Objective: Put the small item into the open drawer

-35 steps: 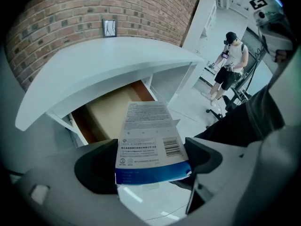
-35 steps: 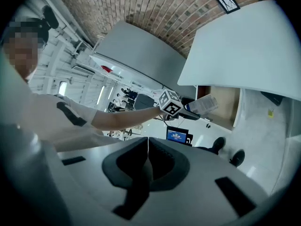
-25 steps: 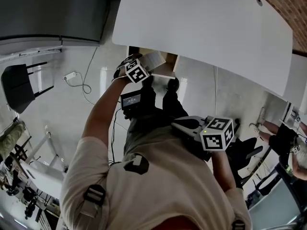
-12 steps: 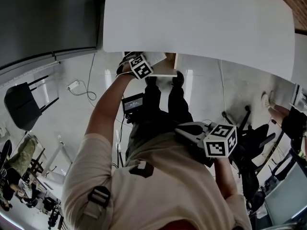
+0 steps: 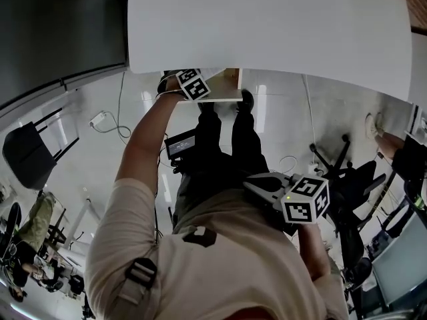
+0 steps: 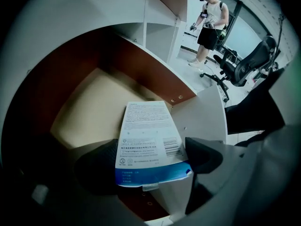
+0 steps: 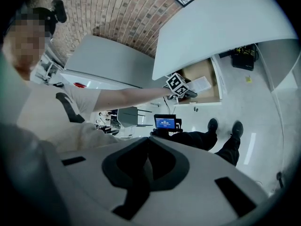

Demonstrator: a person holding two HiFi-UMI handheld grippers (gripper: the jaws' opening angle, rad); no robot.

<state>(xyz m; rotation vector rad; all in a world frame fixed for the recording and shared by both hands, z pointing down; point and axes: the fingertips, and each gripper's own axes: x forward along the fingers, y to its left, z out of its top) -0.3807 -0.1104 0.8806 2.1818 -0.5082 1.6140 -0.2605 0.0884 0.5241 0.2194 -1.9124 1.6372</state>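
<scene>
Head view. A white table point(image 5: 280, 25) is seen from above, and an open drawer point(image 5: 225, 99) is pulled out from under its near edge. The left gripper point(image 5: 197, 84) is held at arm's length over the drawer. The right gripper point(image 5: 263, 182) is kept close to the body, well apart from the drawer. Two dark shoes point(image 5: 245, 101) are placed on the pale floor point(image 5: 100, 152), just beside the drawer front.

Left gripper view. A flat white and blue packet point(image 6: 148, 142) with small print and a barcode is clamped between the jaws, which are closed against its two side edges. The packet is held over the drawer's pale bottom point(image 6: 94, 112), inside the red-brown walls point(image 6: 150, 65), and is not seen to touch the bottom. A second person point(image 6: 209, 18) and an office chair point(image 6: 244, 65) are seen beyond.

Right gripper view. The jaws are pressed together, with nothing between them. The drawer, the left gripper and the packet are seen far off under the table.
</scene>
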